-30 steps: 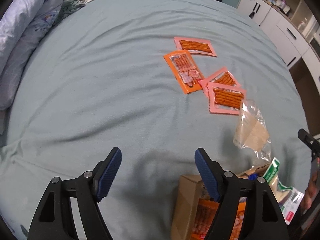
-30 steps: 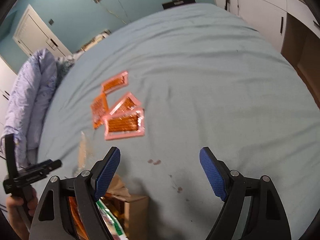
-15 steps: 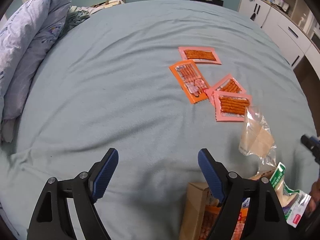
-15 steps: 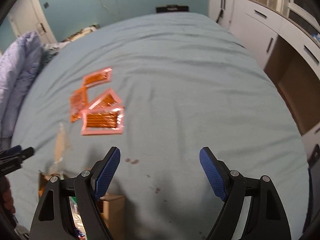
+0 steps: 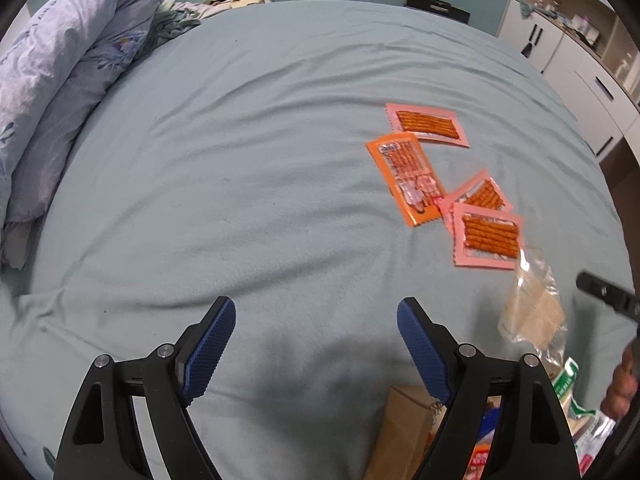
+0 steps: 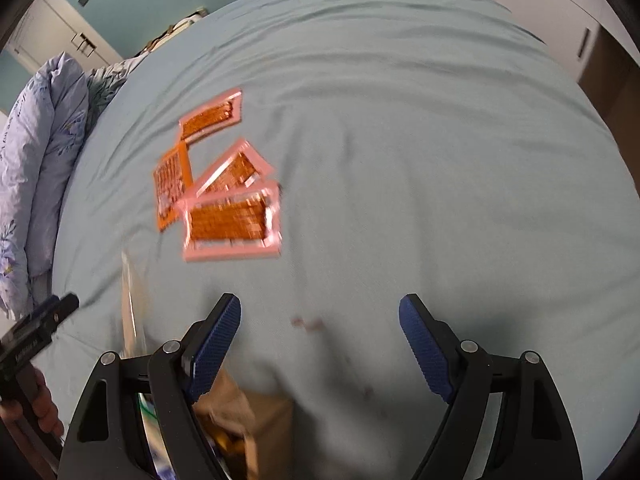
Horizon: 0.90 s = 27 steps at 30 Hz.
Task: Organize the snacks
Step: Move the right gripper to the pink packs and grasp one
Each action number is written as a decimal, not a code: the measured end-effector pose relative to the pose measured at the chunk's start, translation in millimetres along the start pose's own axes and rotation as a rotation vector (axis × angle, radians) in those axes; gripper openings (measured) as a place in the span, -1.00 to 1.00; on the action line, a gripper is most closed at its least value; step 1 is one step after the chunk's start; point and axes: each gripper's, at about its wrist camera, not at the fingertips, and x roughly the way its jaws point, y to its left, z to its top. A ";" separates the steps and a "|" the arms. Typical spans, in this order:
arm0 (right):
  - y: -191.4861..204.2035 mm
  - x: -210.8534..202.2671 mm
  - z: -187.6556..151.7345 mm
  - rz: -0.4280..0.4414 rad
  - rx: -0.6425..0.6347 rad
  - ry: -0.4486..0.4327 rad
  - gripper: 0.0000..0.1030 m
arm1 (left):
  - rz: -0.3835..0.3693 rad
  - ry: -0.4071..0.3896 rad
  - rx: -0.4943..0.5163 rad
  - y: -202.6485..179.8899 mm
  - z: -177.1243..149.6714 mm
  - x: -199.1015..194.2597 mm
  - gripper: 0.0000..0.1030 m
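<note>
The nearest pink plastic packet of orange snack sticks [image 5: 489, 236] is the landmark here, because the coming pick, as I judge it, turns on it. It lies flat on the bed, ahead of both claws and apart from them. From the left gripper [image 5: 316, 344] it is forward and to the right; from the right gripper [image 6: 320, 342] it is forward and to the left [image 6: 232, 222]. Its long axis runs across both views, roughly parallel to the line between the fingertips, so a claw may need some turn of the wrist to close over the short side. Which hand is nearer I cannot say for sure (the right view is blurred).

The left gripper's jaws have just been opening and now stand wide with nothing between them. The right gripper is wide open too, and empty.

Behind the landmark packet a second pink packet [image 5: 478, 194] lies partly under it. Further behind and left is an orange foil packet [image 5: 406, 178], and beyond that a third pink packet [image 5: 426, 124]. Just on the near side of the landmark lies a crumpled clear plastic bag [image 5: 534, 312], and nearer still an open brown cardboard box [image 5: 400, 428] with snacks inside.

The surface is a soft pale blue-green bedsheet [image 5: 240, 200], with wrinkles. Far left of the landmark is a folded lilac flowered duvet [image 5: 64, 92]; far right, white cabinets [image 5: 568, 52] along a teal wall.
</note>
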 end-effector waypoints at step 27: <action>117.0 148.4 39.5 -0.046 -0.727 0.073 -0.14 | -0.023 0.124 -0.053 12.5 6.3 51.3 0.63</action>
